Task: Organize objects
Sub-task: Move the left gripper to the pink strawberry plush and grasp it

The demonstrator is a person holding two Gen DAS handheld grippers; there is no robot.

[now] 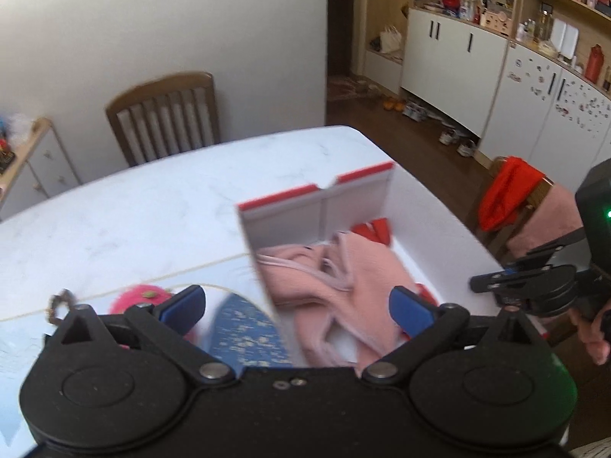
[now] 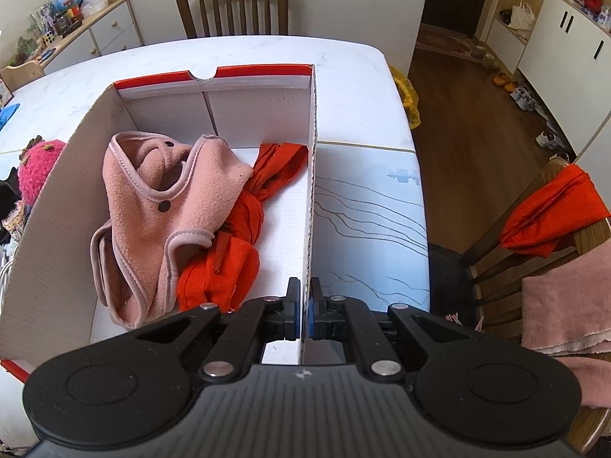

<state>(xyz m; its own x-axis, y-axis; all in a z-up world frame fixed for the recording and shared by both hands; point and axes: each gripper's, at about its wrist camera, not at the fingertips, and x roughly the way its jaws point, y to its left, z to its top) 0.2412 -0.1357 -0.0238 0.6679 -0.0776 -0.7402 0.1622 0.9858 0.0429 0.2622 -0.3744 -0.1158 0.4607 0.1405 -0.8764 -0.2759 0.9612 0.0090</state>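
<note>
A white cardboard box (image 2: pixel 311 191) with a red rim stands on the marble table. Inside it lie a pink fleece garment (image 2: pixel 152 210) and a crumpled red cloth (image 2: pixel 236 236). My right gripper (image 2: pixel 304 305) is shut on the box's right wall near its front corner. In the left wrist view my left gripper (image 1: pixel 298 309) is wide open with nothing between its pads. It hovers over the box's left wall (image 1: pixel 259 267), and the pink garment (image 1: pixel 336 278) lies beyond it. The right gripper (image 1: pixel 496 280) shows at that view's right edge.
A fuzzy pink hat (image 2: pixel 38 168) and a blue speckled item (image 1: pixel 244 328) lie on the table left of the box. A chair (image 2: pixel 534 267) on the right carries a red cloth (image 2: pixel 553 210) and a pink towel (image 2: pixel 565 305). Another chair (image 2: pixel 233 4) stands at the far side.
</note>
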